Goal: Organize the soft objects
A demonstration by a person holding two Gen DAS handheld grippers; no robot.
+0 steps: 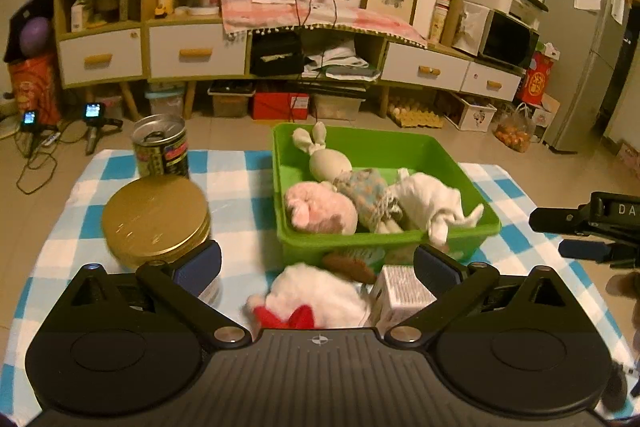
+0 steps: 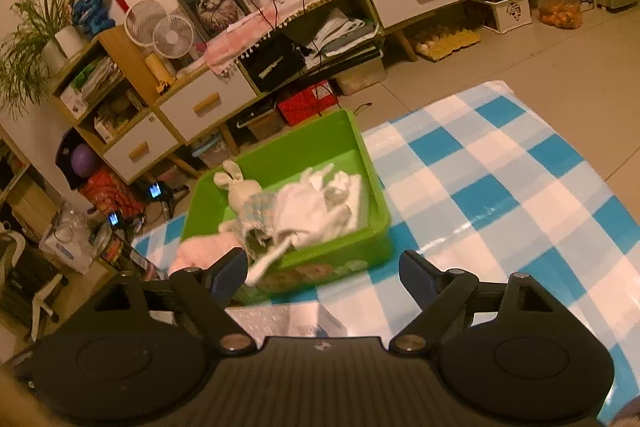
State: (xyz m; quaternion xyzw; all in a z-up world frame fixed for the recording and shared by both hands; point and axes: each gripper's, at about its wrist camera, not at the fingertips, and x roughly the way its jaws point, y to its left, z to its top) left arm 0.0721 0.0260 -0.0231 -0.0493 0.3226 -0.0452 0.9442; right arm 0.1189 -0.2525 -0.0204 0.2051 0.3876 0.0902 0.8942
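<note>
A green bin [image 1: 384,237] on the blue-checked cloth holds a rabbit doll [image 1: 332,163], a pink plush [image 1: 320,211] and a white cloth toy [image 1: 432,199]. In front of the bin lies a white plush with a red bow [image 1: 316,295], under and between the wide-open fingers of my left gripper [image 1: 318,261], untouched. My right gripper [image 2: 324,265] hovers open before the bin's [image 2: 370,163] near wall, with nothing gripped. A strip of the white cloth toy [image 2: 316,203] hangs over the rim by its left finger. The rabbit doll [image 2: 240,187] lies beside the white toy.
A gold-lidded jar [image 1: 156,215] and a tin can [image 1: 160,147] stand left of the bin. A small white box [image 1: 404,291] and a brown item [image 1: 348,265] lie against the bin's front. One of my right gripper's fingers [image 1: 584,250] shows at the right edge. Cabinets line the far wall.
</note>
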